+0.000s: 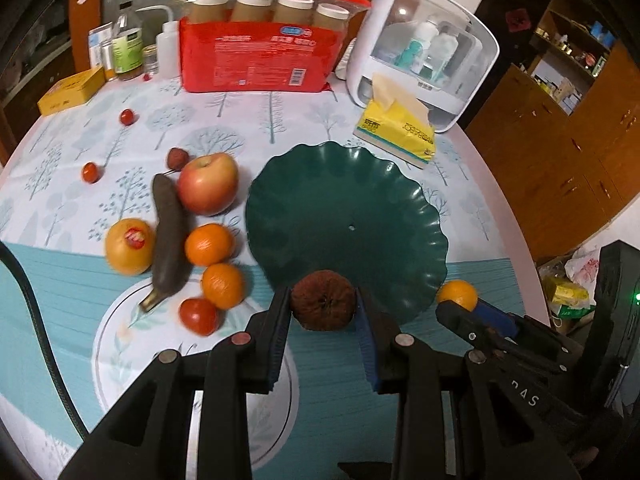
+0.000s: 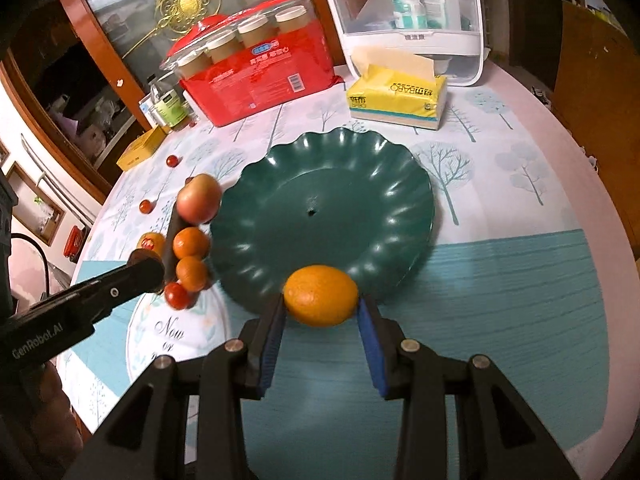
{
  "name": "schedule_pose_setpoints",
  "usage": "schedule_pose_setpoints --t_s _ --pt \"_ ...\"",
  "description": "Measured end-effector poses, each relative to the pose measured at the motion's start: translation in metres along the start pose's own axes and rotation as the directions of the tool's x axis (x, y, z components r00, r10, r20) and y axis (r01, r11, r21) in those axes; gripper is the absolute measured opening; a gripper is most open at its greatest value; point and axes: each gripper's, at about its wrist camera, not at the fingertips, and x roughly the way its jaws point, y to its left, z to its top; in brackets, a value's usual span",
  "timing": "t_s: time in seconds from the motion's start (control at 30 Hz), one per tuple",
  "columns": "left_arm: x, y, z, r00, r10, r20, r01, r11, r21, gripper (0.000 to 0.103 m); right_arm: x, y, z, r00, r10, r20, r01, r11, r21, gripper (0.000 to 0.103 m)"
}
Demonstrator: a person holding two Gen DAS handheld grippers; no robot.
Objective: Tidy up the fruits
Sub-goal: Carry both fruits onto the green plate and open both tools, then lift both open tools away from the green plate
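Fruits lie mostly in a cluster on the left of the surface (image 1: pixel 360 392), left of the green scalloped plate (image 1: pixel 304 184): an apple (image 1: pixel 208 184), a dark, blackened banana (image 1: pixel 170 240), two tangerines (image 1: pixel 209 245) set one nearer than the other, a tomato (image 1: pixel 199 316) nearest of all, and a yellow-orange fruit with a red sticker (image 1: pixel 130 246) at the far left. Small red fruits (image 1: pixel 90 172) sit scattered farther back.

The left claw (image 1: pixel 323 306) is clamped on a brown, wrinkled round fruit (image 1: pixel 323 300), its blue pads pressed to both sides, right at the plate's near rim. The right claw (image 2: pixel 320 306) grips an orange (image 2: pixel 320 295) in the same way, also at the near rim (the fruit overlaps the plate's edge in the right wrist view). In the left wrist view the right claw (image 1: pixel 472 304) shows at the right, beside the plate.

The plate's inside is bare green with a small hole at its centre. Beyond its far edge stand a yellow tissue pack (image 2: pixel 396 96), a white storage case with bottles (image 2: pixel 404 20) and a red package of cups (image 2: pixel 260 76). To the right of the plate the patterned cloth runs open to the surface's curved edge; near the claws it is plain teal.
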Motion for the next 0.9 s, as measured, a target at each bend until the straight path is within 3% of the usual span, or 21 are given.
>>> schedule_pose_setpoints --t_s 0.2,0.4,0.47,0.5,0.53,0.63,0.9 --pt "0.029 -0.009 0.003 1.000 -0.011 -0.006 0.011 0.998 0.059 0.031 0.020 -0.009 0.004 1.000 -0.004 -0.001 0.004 1.000 -0.010 0.038" --pt "0.051 -0.009 0.003 0.998 -0.024 -0.057 0.027 0.998 0.050 0.031 0.034 -0.015 0.003 1.000 -0.012 -0.015 0.011 1.000 -0.026 0.038" --pt "0.053 -0.009 0.004 0.998 -0.021 -0.058 0.024 0.998 0.052 0.044 0.036 -0.018 0.003 1.000 -0.012 -0.020 0.011 1.000 -0.020 0.038" --pt "0.053 -0.009 0.004 0.998 -0.016 -0.057 0.019 0.998 0.053 0.050 0.038 -0.019 0.004 1.000 -0.014 -0.028 0.013 1.000 -0.017 0.041" --pt "0.053 -0.009 0.004 0.998 -0.009 -0.054 0.012 0.999 0.051 0.057 0.039 -0.020 0.004 0.999 -0.015 -0.034 0.014 1.000 -0.013 0.052" --pt "0.051 -0.007 0.006 0.999 0.006 -0.049 -0.004 0.999 0.045 0.059 0.040 -0.021 0.005 1.000 -0.006 -0.031 0.006 1.000 -0.006 0.069" --pt "0.041 0.000 0.005 0.998 0.040 -0.045 -0.040 0.999 0.004 0.060 0.031 -0.011 0.003 1.000 -0.017 -0.023 0.016 0.997 -0.073 0.073"
